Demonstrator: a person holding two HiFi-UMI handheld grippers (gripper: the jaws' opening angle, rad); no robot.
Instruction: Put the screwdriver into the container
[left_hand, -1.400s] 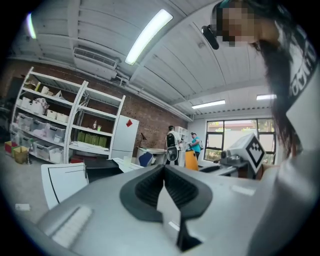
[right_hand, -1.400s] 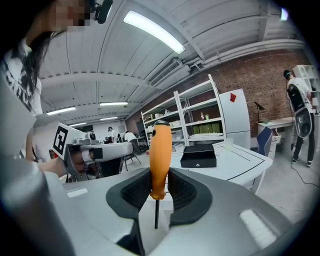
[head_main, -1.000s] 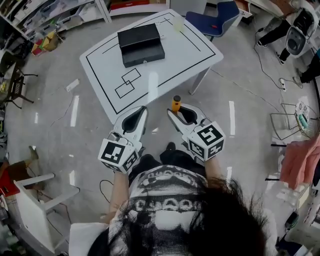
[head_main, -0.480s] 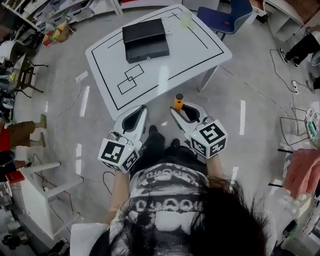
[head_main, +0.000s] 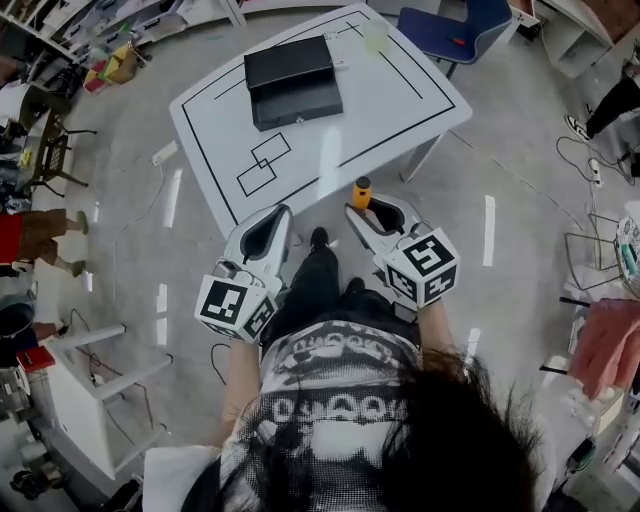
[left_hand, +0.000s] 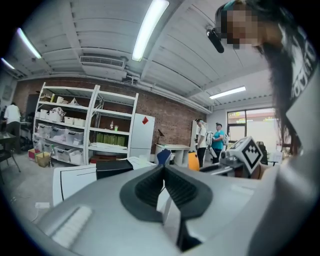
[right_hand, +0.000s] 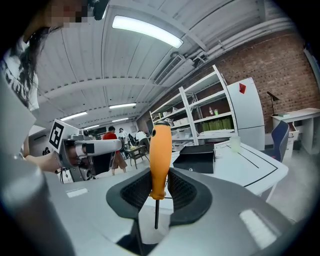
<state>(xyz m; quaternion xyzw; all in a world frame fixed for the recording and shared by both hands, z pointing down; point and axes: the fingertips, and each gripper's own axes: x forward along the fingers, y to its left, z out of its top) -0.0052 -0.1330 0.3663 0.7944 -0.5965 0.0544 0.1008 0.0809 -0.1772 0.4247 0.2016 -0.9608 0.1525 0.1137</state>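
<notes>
Standing upright in the right hand-held gripper (right_hand: 160, 172), the orange-handled screwdriver (right_hand: 160, 155) is clamped at its handle's lower end, just short of the table's (head_main: 400, 110) near edge. The black container (head_main: 293, 82) sits by the far edge. The left hand-held gripper (left_hand: 164, 172) is closed and empty. Gripped so low, the handle could tip or slip during the reach

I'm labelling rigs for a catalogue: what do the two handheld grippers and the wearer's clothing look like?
Both the left gripper and right gripper have light grey shells with black ribbed pads. Each carries a white cube with black square markers. The person wears a black-and-white printed shirt.
</notes>
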